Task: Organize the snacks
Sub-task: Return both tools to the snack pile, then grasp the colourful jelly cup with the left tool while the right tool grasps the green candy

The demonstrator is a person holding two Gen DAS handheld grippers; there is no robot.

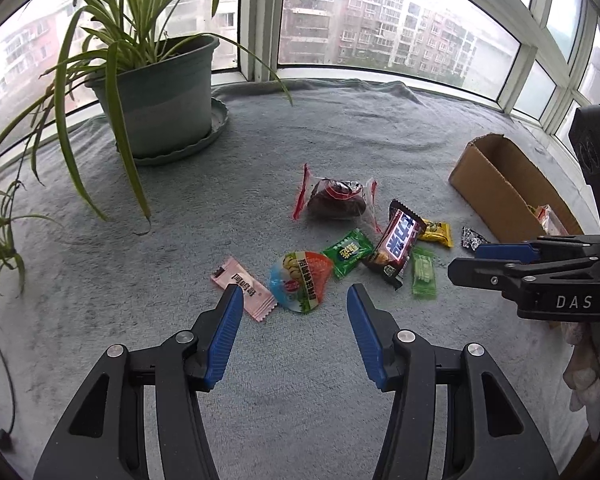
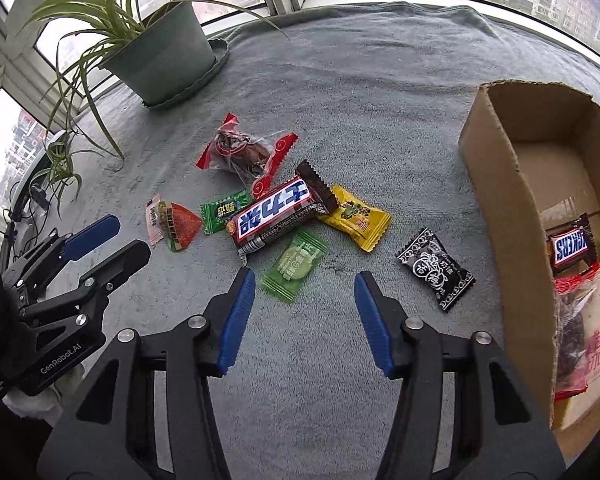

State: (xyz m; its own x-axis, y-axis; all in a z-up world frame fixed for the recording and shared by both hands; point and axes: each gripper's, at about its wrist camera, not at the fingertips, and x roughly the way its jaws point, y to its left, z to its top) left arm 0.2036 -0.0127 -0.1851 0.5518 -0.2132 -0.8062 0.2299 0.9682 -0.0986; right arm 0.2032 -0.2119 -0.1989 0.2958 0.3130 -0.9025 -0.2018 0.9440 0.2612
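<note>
Grey towelling spreads under a scatter of wrapped snacks as I hold both tongs parted and empty above them.

From my left gripper, jaws apart with nothing between, a round multicoloured packet lies just ahead at 12 o'clock, a pink wrapper at 11 touching one fingertip's edge in view. My right gripper also stands apart and grips nothing; a pale green sweet lies at 12 o'clock, the big chocolate bar beyond it, a yellow packet at 1 and a black sachet at 2. The cardboard box, at 3 o'clock, already holds a small bar. A potted plant stands at 11.
</note>
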